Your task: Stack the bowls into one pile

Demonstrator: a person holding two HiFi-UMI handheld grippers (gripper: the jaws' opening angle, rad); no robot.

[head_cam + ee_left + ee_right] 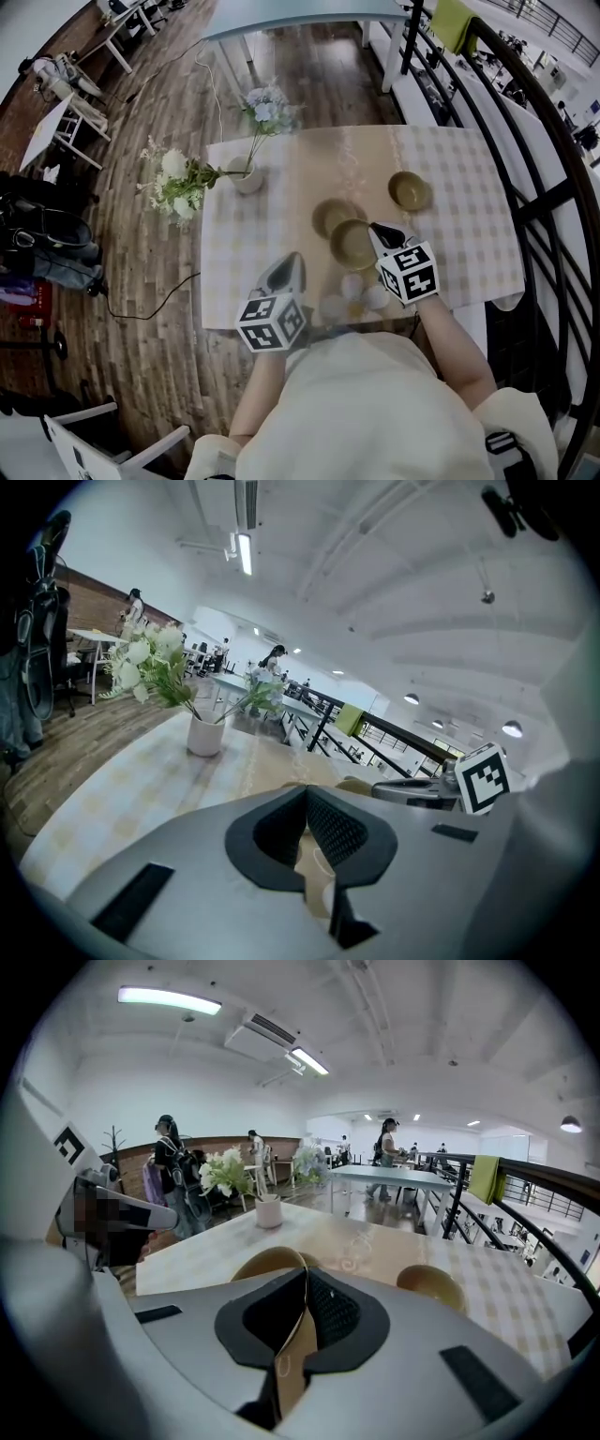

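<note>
While the left gripper [292, 261] hangs over the checked tablecloth [469, 178] with its jaws pressed together on nothing, the right gripper [377, 230] pinches the rim of the middle bowl [352, 246]. A left bowl [330, 214] sits just beside it, and a third bowl [410, 190] stands apart to the right.

Grey left gripper [289, 261] and right gripper [377, 229], black-and-white marker cubes [272, 324], cream top [366, 403].

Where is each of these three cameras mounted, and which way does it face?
Head view: on the person's head, facing steeply down at the table; both arms, left gripper and right gripper show.
Left gripper view: on that gripper, facing along its closed, empty jaws toward the vase; right gripper shows.
Right gripper view: on that gripper, facing along jaws clamped on a bowl rim.
Shared: both gripper views show the vase.
</note>
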